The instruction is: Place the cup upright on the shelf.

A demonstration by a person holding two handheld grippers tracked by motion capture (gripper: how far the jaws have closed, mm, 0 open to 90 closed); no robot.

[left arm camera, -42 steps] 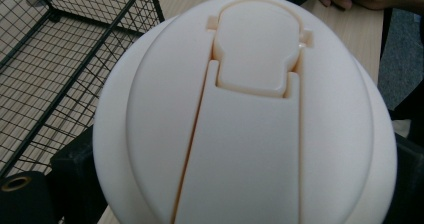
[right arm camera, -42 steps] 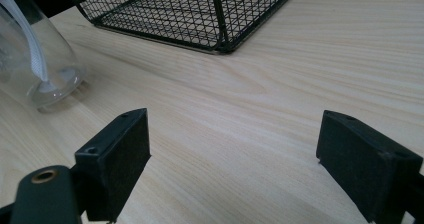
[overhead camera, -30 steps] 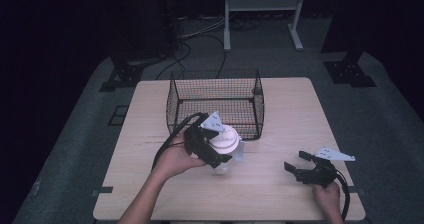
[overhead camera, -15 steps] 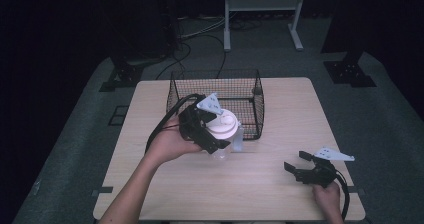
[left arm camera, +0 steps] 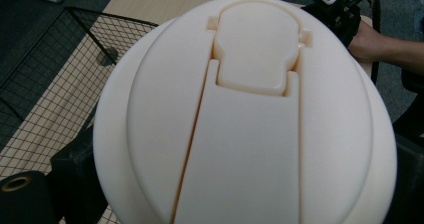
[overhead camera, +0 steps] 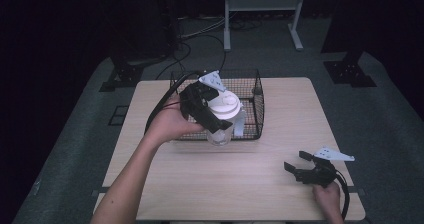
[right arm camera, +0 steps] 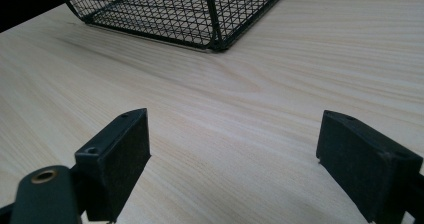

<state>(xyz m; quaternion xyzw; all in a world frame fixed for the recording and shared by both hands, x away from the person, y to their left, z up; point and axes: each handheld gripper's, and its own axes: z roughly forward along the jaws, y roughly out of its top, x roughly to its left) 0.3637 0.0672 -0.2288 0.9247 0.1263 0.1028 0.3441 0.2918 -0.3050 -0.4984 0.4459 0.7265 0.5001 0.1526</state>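
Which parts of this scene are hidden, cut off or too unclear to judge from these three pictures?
- Left gripper jaws: in the left gripper view the cream round flip-top lid covers them.
- Clear jar body: in the high view, too small to tell any contents.
- Black wire mesh basket: its floor is partly hidden by the hand and jar in the high view; cut off by the top edge in the right gripper view.
- Right gripper: jaws apart above the pale wooden table; jaw bases cut off below.

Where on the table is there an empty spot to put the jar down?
Bare wood lies in the wide strip between the wire basket and the right gripper, and along the table's near edge. It is crowded at the basket's front rim, where the left gripper holds the white-lidded jar.
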